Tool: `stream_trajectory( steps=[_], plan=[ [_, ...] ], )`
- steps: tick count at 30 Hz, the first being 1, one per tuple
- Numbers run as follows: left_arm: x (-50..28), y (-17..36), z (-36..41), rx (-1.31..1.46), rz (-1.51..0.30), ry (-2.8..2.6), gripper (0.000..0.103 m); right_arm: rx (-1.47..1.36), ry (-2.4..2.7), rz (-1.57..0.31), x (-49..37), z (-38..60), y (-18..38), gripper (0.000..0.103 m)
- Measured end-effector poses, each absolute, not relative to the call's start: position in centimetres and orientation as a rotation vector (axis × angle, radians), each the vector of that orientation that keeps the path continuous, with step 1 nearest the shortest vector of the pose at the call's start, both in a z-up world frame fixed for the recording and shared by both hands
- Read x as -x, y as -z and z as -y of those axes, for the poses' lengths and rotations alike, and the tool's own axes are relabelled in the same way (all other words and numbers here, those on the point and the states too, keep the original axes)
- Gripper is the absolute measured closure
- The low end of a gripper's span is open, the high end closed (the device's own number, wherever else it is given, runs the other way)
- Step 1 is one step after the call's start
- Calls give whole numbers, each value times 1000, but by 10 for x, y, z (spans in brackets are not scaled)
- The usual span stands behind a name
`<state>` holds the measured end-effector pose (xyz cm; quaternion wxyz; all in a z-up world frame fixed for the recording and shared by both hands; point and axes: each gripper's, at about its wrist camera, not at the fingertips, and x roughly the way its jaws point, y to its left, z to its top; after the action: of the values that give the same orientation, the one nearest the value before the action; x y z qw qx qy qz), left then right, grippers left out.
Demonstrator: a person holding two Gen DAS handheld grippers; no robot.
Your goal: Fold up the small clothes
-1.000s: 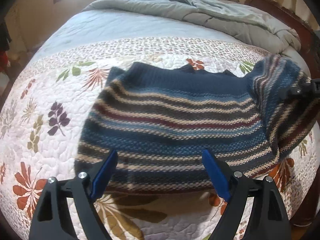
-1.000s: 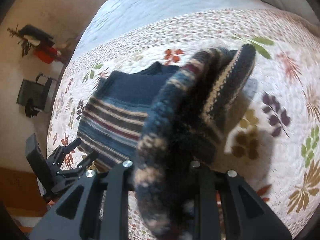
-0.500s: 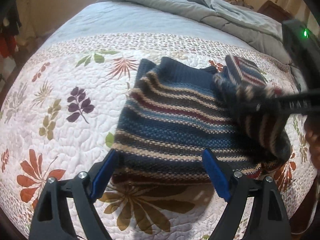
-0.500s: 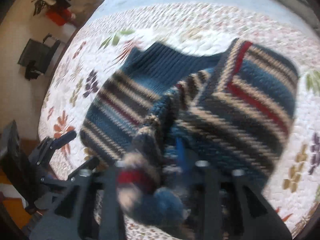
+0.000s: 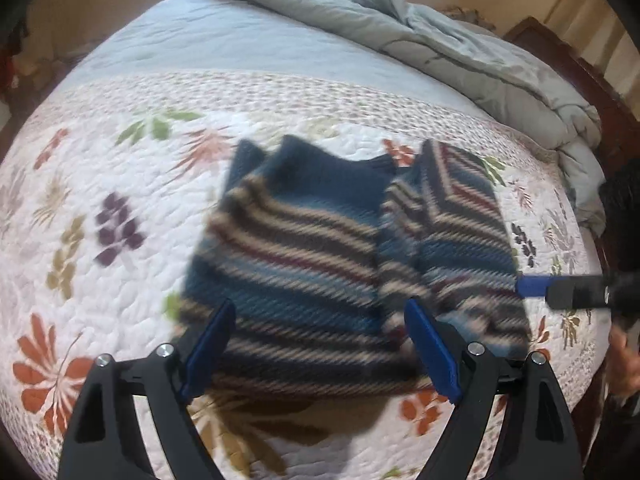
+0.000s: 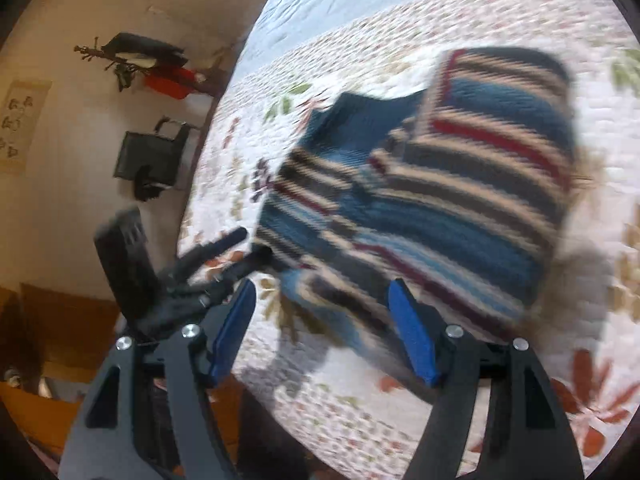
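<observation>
A small striped knit sweater (image 5: 304, 248), navy with cream, red and blue bands, lies on the floral quilt (image 5: 100, 200). Its right part (image 5: 460, 216) is folded over onto the body. It also shows in the right wrist view (image 6: 452, 184), blurred. My left gripper (image 5: 320, 332) is open and empty, over the sweater's near hem. My right gripper (image 6: 320, 312) is open and empty at the sweater's near edge; it shows from the side in the left wrist view (image 5: 560, 288). The left gripper shows in the right wrist view (image 6: 224, 252).
A rumpled grey duvet (image 5: 440, 40) lies at the far end of the bed. A dark wooden bed frame (image 5: 580, 68) runs along the right. A black bag (image 6: 148, 160) and a coat rack (image 6: 132, 60) stand by the wall past the bed's left edge.
My right gripper carried the sweater's right part over the body, let it go and opened. The folded part now lies flat. The left gripper stayed open.
</observation>
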<state>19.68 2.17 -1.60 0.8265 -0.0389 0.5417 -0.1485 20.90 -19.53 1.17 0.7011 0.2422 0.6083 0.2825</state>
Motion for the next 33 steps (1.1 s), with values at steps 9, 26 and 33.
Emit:
stream_trajectory(
  steps=[9, 26, 33],
  plan=[
    [-250, 33, 64, 35, -1291, 450, 16, -486, -491, -1327, -181, 259, 0, 34],
    [-286, 74, 113, 154, -1462, 642, 54, -455, -492, -1308, -174, 271, 12, 34],
    [-262, 33, 100, 79, -1315, 596, 89, -461, -476, -1346, -176, 265, 23, 34]
  ],
)
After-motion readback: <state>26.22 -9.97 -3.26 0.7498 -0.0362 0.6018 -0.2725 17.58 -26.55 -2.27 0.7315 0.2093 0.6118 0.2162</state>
